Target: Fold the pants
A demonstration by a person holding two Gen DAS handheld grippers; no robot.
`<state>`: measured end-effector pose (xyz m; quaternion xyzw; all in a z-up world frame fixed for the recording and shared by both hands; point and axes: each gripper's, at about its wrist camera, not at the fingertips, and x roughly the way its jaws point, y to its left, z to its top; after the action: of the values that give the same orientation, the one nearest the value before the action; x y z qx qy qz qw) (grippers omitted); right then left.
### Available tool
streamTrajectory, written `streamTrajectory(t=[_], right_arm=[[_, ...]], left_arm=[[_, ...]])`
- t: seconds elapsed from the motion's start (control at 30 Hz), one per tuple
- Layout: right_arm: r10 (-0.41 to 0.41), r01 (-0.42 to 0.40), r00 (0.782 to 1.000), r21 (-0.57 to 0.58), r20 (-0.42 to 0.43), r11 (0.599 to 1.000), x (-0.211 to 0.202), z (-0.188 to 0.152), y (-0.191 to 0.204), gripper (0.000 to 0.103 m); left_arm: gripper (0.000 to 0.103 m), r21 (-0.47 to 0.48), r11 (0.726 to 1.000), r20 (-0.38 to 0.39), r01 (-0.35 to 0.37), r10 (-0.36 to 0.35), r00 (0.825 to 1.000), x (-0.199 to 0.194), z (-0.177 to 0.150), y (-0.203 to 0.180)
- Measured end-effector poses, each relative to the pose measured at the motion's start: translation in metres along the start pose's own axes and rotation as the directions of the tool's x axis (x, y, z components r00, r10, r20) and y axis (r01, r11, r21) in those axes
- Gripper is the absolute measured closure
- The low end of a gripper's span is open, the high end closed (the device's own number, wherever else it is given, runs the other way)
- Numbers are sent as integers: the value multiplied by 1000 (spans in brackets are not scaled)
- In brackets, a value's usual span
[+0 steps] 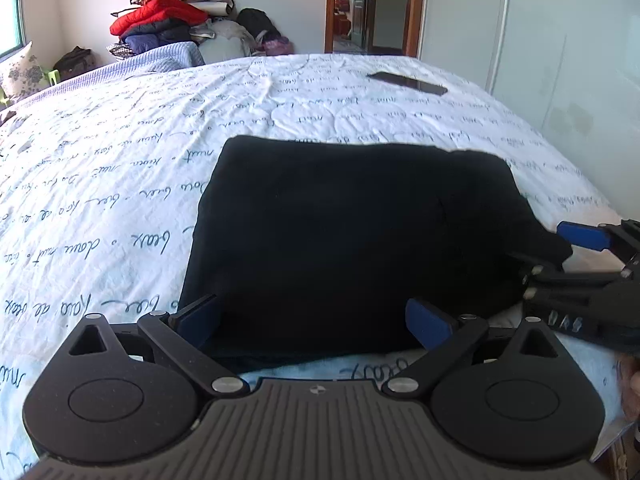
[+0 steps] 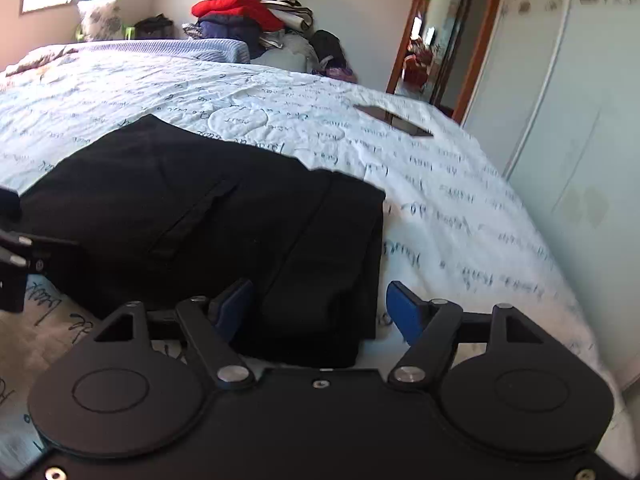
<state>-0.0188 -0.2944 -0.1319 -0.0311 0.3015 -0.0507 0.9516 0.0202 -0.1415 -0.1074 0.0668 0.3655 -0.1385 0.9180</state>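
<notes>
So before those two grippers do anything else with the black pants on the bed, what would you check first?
1. Left gripper open: ok, its blue fingers stand wide apart at the near edge of the folded black fabric pants.
2. Right gripper open: ok, spread around the pants' near right corner.
3. Anything gripped: not ok, neither gripper is closed on cloth.
4. Fold tidy: ok, a compact rectangle; layers at the right edge look slightly uneven.
5. Bed space: ok, the white quilt with script print is bare around the pants; the flat black phone lies far off.
6. Grippers apart: ok, a gap shows between them.
</notes>
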Motion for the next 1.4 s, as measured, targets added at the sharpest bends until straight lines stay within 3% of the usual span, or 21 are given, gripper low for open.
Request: streamTrajectory(t=[0.13, 0.23, 0.47, 0.7, 0.87, 0.97, 1.1, 1.33, 1.4], right_arm=[[-27, 24, 997, 40, 67, 999, -28, -4, 4, 31], [1, -7, 995, 67, 95, 998, -47, -11, 9, 31], [32, -40, 997, 126, 65, 991, -60, -22, 17, 29], [-30, 20, 999, 286, 33, 958, -92, -37, 43, 12], [-54, 42, 996, 169, 68, 985, -109, -52, 79, 11], [14, -21, 994, 59, 112, 998, -107, -54, 92, 11], [45, -55, 992, 80, 120, 995, -93, -48, 93, 11], [2, -3, 1000, 88, 12, 996, -66, -58, 107, 11], [-8, 6, 1000, 118, 16, 993, -64, -65, 107, 9]], left_arm=[[5, 31, 999, 16, -32, 32, 999, -15, -6, -4], [5, 41, 998, 19, -56, 56, 998, -21, -11, -6], [5, 19, 997, -7, -69, 69, 998, -30, -23, -5], [5, -37, 994, 3, -107, 108, 994, -54, -43, 11], [5, -65, 988, 7, -141, 142, 990, -67, -62, 24], [5, -75, 987, 15, -142, 143, 990, -69, -70, 34], [5, -44, 978, 46, -201, 203, 978, -66, -77, 39], [3, -94, 979, 22, -179, 182, 983, -52, -87, 52], [1, -87, 976, 34, -198, 202, 979, -51, -90, 51]])
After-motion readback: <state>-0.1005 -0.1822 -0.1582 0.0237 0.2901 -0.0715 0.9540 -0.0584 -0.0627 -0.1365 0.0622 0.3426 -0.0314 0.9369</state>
